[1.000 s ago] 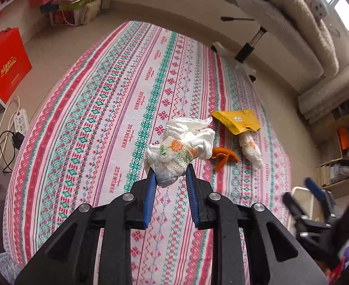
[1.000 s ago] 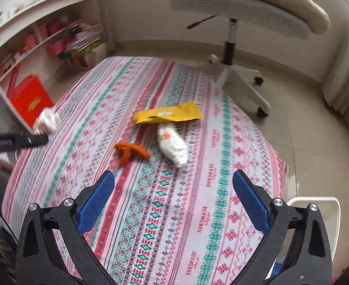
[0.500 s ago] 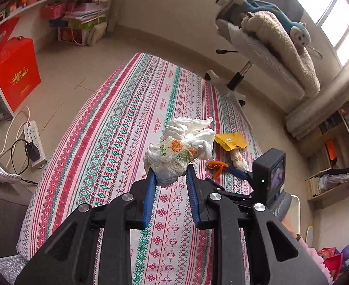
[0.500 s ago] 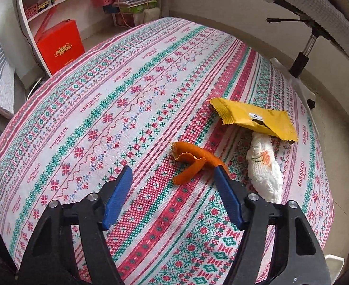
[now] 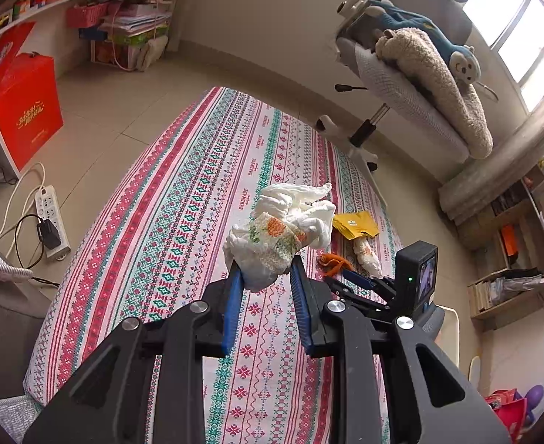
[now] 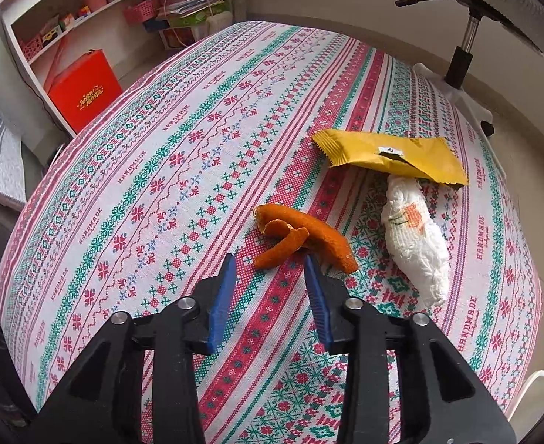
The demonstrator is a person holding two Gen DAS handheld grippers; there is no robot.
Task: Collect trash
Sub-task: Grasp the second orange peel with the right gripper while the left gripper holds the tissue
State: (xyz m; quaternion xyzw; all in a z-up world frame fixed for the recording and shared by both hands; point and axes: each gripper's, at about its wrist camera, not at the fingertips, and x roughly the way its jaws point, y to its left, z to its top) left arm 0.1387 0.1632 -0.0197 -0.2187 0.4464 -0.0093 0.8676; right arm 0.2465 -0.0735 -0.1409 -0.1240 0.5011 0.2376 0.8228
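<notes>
My left gripper [image 5: 266,272] is shut on a crumpled white tissue wad with an orange print [image 5: 279,229], held above the patterned tablecloth [image 5: 183,199]. On the cloth lie an orange peel [image 6: 301,233], a yellow wrapper [image 6: 390,155] and a second white tissue wad [image 6: 416,244]. My right gripper [image 6: 270,262] points down at the peel with its jaws closing. The peel's near end lies between the blue fingertips, and the left pad stands clear of it. The left wrist view also shows the right gripper [image 5: 340,275] by the peel [image 5: 331,259] and the wrapper [image 5: 357,224].
An office chair [image 5: 401,85] with a plush toy stands beyond the table's far end. A red box [image 6: 83,92] and shelves [image 6: 98,11] are at the left, and a power strip [image 5: 50,218] lies on the floor. A white container rim [image 6: 541,388] shows past the table's right edge.
My right gripper has dropped close to the orange peel and its jaws have narrowed from wide apart. My left gripper has risen and drawn back with the tissue wad still in it.
</notes>
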